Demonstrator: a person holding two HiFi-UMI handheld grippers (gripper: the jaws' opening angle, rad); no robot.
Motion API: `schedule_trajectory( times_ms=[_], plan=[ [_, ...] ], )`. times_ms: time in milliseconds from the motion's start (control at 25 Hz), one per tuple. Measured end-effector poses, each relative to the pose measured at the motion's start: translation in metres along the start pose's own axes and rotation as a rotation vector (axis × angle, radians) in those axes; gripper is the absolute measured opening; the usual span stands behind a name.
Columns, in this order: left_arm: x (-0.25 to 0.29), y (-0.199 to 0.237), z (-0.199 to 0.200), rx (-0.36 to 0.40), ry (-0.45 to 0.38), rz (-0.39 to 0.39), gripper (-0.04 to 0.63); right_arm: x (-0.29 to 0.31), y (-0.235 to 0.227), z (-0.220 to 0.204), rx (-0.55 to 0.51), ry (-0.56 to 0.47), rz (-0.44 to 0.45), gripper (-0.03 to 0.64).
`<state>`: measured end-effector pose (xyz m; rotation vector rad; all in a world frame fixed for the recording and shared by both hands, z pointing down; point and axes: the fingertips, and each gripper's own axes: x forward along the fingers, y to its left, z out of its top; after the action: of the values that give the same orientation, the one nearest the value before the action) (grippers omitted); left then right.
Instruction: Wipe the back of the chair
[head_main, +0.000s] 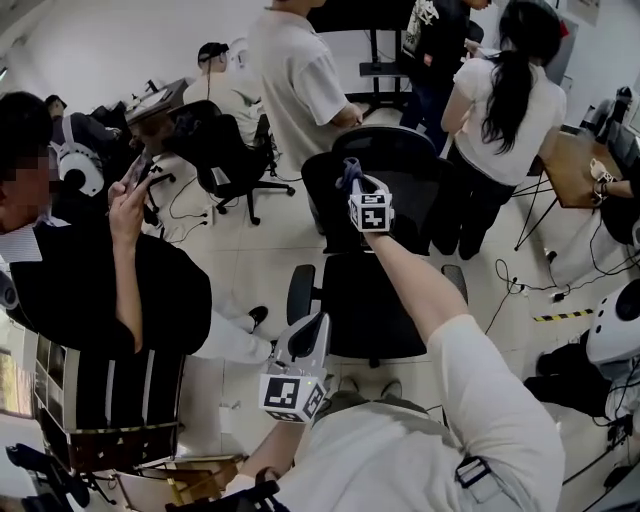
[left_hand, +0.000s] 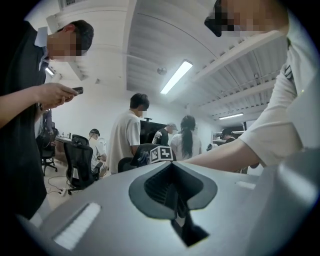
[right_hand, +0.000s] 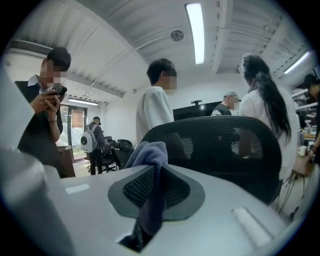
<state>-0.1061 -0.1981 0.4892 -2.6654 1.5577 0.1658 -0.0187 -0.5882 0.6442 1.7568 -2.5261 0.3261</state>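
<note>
Right tool (head_main: 352, 182) clenched on blue-grey cloth (right_hand: 149, 156), my arm stretched forward. Cloth held up by top edge of chair back (head_main: 402, 160); contact between cloth and mesh I cannot confirm from any view. Left tool (head_main: 298, 352) low near my body, jaws together, nothing between them, idle. My read: wipe at its start or barely under way, cloth at upper left of chair back, whole dark mesh below and to right left to cover. Seat (head_main: 372, 312) not my job. People (head_main: 300, 80) standing just behind chair, so watch reach
</note>
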Motion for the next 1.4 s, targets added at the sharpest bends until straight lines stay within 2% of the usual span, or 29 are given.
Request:
schedule_trajectory(
  times_ms=[160, 400, 720, 840, 960, 1160, 1400],
  plan=[
    [-0.006, 0.023, -0.009, 0.003, 0.020, 0.063, 0.000, 0.036, 0.020, -0.005, -0.006, 0.016, 0.017, 0.035],
    [-0.007, 0.061, -0.025, -0.033, 0.059, 0.062, 0.000, 0.037, -0.013, -0.007, 0.001, 0.036, -0.063, 0.035],
    [0.017, 0.047, -0.009, -0.045, 0.028, -0.090, 0.000, -0.045, -0.138, -0.016, -0.010, 0.056, -0.288, 0.035],
    [0.027, 0.029, -0.010, -0.041, 0.029, -0.146, 0.000, -0.068, -0.171, -0.022, -0.022, 0.067, -0.332, 0.035],
    [0.032, 0.021, -0.018, -0.050, 0.045, -0.171, 0.000, -0.079, -0.184, -0.025, -0.017, 0.065, -0.344, 0.035],
    [0.036, 0.027, -0.030, -0.061, 0.058, -0.170, 0.000, -0.057, -0.136, -0.038, 0.024, 0.051, -0.262, 0.035],
    [0.042, 0.044, -0.021, -0.043, 0.080, -0.080, 0.000, 0.051, -0.005, -0.072, 0.017, 0.130, -0.047, 0.035]
  ],
)
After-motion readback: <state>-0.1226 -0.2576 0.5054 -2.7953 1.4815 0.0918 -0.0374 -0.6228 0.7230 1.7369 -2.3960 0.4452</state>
